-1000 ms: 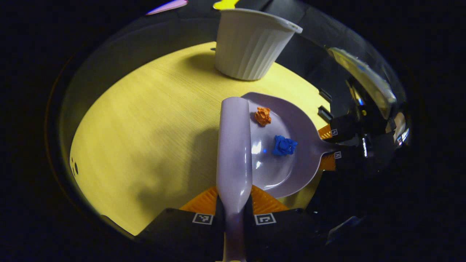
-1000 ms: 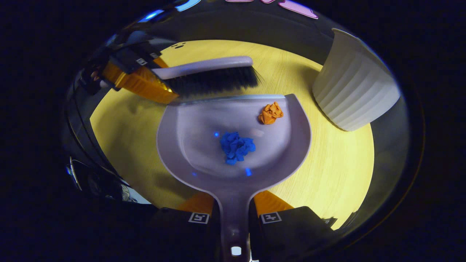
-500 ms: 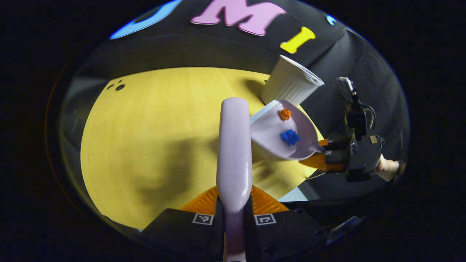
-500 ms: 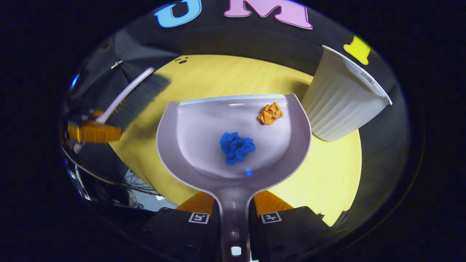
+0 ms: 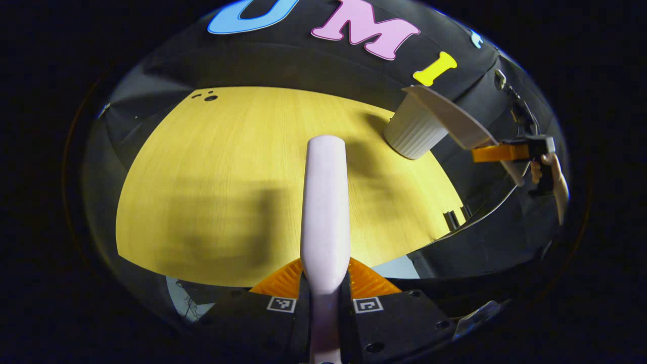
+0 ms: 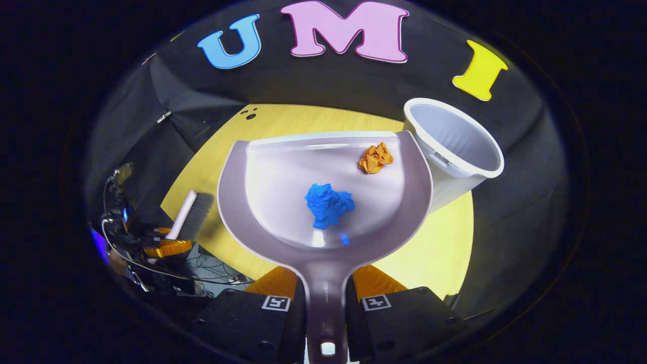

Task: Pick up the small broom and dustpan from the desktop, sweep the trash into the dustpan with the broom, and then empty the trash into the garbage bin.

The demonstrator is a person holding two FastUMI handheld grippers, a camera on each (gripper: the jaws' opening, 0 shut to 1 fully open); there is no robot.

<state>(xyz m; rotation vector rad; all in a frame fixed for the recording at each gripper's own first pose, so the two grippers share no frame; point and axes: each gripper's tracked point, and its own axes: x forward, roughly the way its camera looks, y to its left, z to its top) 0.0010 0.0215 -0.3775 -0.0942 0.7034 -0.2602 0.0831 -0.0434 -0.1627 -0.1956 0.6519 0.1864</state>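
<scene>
Right gripper (image 6: 324, 298) pinching handle of lilac dustpan (image 6: 263, 167), held above yellow desktop (image 6: 445, 242) beside white garbage bin (image 6: 457, 146), carrying blue paper wad (image 6: 328, 205) and orange paper wad (image 6: 375, 157); left gripper (image 5: 323, 296) clamped on broom (image 5: 325, 202) handle.

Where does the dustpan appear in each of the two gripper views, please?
Left gripper view: dustpan at upper right, seen edge-on, raised by the white bin's rim.
Right gripper view: dustpan at centre, its handle between the jaws.
Shared landmark: the white bin.
</scene>
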